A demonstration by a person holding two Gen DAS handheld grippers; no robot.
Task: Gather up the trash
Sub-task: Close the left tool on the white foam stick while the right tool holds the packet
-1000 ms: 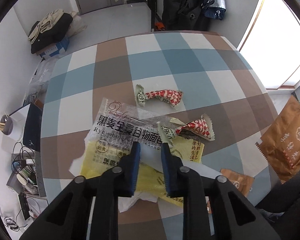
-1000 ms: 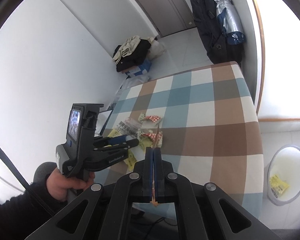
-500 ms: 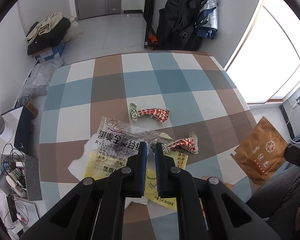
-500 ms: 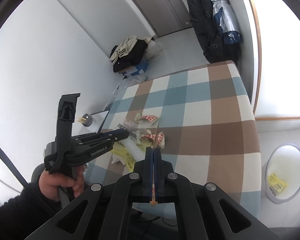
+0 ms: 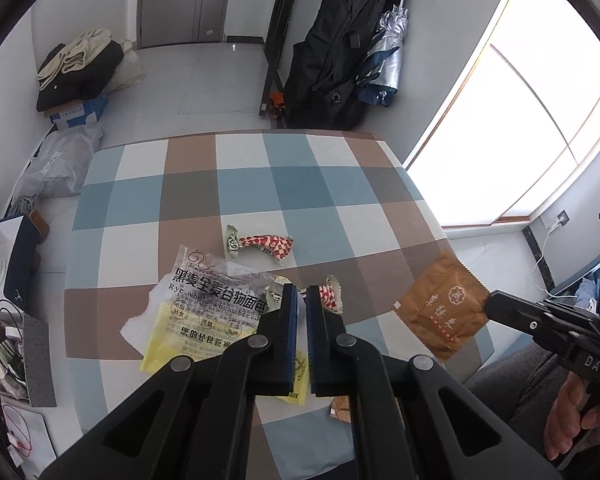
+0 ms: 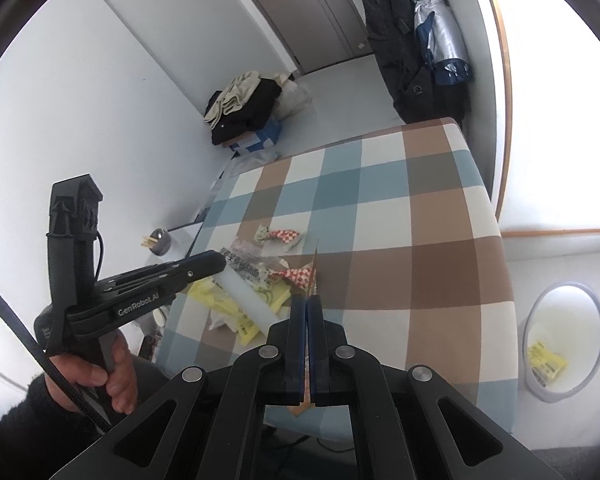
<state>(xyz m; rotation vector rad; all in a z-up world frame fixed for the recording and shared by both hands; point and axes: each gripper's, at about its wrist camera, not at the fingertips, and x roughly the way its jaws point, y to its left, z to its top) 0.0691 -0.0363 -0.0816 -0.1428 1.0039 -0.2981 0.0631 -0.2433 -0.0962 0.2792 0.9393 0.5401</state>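
My left gripper [image 5: 302, 294] is shut, lifted a little above the pile. In the right wrist view a pale strip of film runs from the left gripper [image 6: 222, 260] down to the pile, so it looks pinched on the edge of the clear bread bag [image 5: 216, 284]. Under the bag lies a yellow wrapper [image 5: 172, 344]. One red-checked candy wrapper [image 5: 264, 242] lies behind the pile, and a second one [image 5: 330, 296] shows beside my right finger. My right gripper [image 6: 309, 300] is shut on an orange-brown packet [image 5: 440, 308], held out over the table's right edge.
The checked tablecloth [image 5: 260, 184] covers the table. A small orange scrap [image 5: 340, 404] lies near the front edge. A white bin [image 6: 532, 384] stands on the floor to the right with a yellow wrapper inside. A cup, cables and a dark tablet crowd the left side.
The left jaws closed from a narrow gap to shut, and the left gripper rose and tilted up away from the pile. The right gripper kept still with the packet.
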